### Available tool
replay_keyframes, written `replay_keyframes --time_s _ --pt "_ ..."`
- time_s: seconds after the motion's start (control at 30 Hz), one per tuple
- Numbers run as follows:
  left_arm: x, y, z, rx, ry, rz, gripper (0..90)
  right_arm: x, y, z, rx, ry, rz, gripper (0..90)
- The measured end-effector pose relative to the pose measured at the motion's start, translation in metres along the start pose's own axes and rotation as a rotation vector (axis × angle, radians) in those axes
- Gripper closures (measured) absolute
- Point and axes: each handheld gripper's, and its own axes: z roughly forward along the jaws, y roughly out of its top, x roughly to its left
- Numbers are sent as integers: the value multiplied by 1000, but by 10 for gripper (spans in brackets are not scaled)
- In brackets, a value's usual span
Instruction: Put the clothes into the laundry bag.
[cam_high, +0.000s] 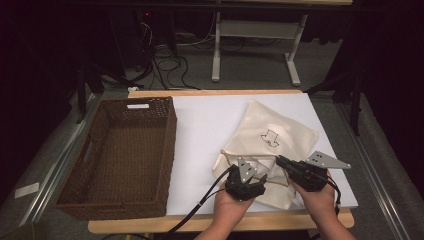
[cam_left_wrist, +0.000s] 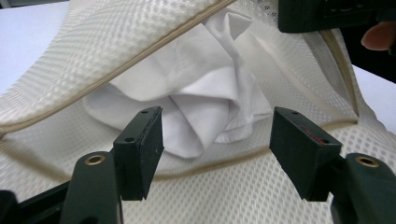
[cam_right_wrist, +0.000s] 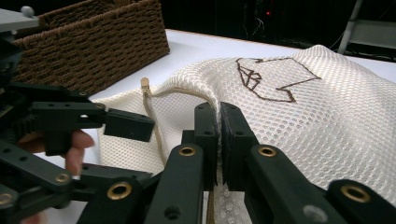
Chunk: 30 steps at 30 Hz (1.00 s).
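1. While the right gripper (cam_right_wrist: 219, 140) stands clamped on the upper lip of a cream mesh laundry bag (cam_high: 272, 137), the mouth is lifted open so the white cloth (cam_left_wrist: 201, 107) inside can be reached.
2. Jaws apart and holding nothing, the left gripper (cam_high: 245, 186) faces that opening.
3. Lying right of centre in the high view, the bag runs lengthwise from lower left to upper right, mouth at lower left, beside a brown wicker basket (cam_high: 120, 150).
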Motion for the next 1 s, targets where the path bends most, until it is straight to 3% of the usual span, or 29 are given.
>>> replay_keyframes --time_s 0.3,0.43,0.6,0.7,0.77,1.0 --pt "23 -11 -33 -12 29 -18 356 1 0 0 0 -1 -5 876" --pt "39 -15 -59 -1 81 29 358 0 -1 -1 5 0 -10 876" --pt "55 -28 -67 -14 96 -27 364 2 -2 -1 26 9 -14 875" --pt "57 -29 -65 -3 89 -46 365 3 -4 -2 42 14 -15 874" --pt "55 -29 -62 -2 94 -19 365 5 -10 -3 81 29 -26 873" --pt "55 -28 -60 -3 81 -24 365 18 -36 20 273 43 -84 870"
